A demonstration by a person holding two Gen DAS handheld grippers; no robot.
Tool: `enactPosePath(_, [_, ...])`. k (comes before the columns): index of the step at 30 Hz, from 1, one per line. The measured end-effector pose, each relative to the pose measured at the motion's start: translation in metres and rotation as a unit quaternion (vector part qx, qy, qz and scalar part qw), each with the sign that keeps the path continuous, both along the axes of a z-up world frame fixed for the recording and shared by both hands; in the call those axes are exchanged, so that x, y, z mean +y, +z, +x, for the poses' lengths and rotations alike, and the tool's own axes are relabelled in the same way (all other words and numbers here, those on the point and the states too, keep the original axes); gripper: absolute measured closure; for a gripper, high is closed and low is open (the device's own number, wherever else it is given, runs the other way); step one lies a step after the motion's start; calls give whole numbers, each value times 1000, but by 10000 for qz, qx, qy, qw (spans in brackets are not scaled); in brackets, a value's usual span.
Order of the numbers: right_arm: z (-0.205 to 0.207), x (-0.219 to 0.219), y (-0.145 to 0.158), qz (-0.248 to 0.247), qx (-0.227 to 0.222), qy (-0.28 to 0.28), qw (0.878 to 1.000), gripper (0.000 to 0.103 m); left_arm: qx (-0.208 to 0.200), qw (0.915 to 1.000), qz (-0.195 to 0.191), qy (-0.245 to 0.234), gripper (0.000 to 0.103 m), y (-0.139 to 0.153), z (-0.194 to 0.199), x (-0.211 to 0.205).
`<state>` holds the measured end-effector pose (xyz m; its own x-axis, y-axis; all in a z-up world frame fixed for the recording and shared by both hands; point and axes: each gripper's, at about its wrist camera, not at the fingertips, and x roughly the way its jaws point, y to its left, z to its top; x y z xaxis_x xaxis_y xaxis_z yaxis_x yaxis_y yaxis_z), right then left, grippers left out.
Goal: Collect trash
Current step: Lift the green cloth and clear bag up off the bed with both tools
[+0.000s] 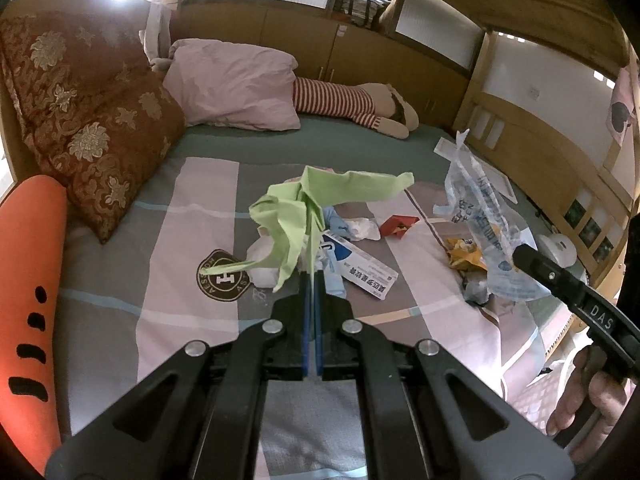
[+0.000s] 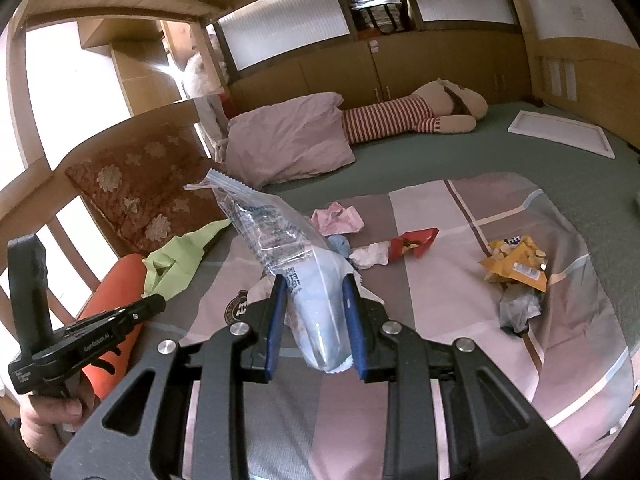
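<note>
Wrappers and crumpled tissue litter the striped blanket (image 1: 192, 216) on a wood-framed bed with pillows and a plush doll (image 2: 416, 116). The left gripper (image 1: 313, 236), pitched downward, pinches a green paper scrap (image 1: 316, 200) above it; the right gripper (image 2: 316, 304) clamps a clear plastic bag (image 2: 280, 236).

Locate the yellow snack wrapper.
The yellow snack wrapper lies on the striped blanket, right side of the right wrist view, just above a crumpled grey bag.

I see open bedspread (image 2: 460, 280) between the red wrapper (image 2: 416, 242) and the yellow packet (image 2: 516, 266); pillows (image 1: 236, 84) block the bed's left end.
</note>
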<state>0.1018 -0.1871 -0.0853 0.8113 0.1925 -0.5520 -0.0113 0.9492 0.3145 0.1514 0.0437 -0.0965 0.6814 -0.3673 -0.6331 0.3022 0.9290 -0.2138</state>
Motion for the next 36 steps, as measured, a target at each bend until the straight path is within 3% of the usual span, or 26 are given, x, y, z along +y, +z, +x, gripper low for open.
enactPosePath(36, [3, 3, -2, -10, 46, 28, 10000, 74, 66, 9999, 60, -75, 100, -3, -2, -5])
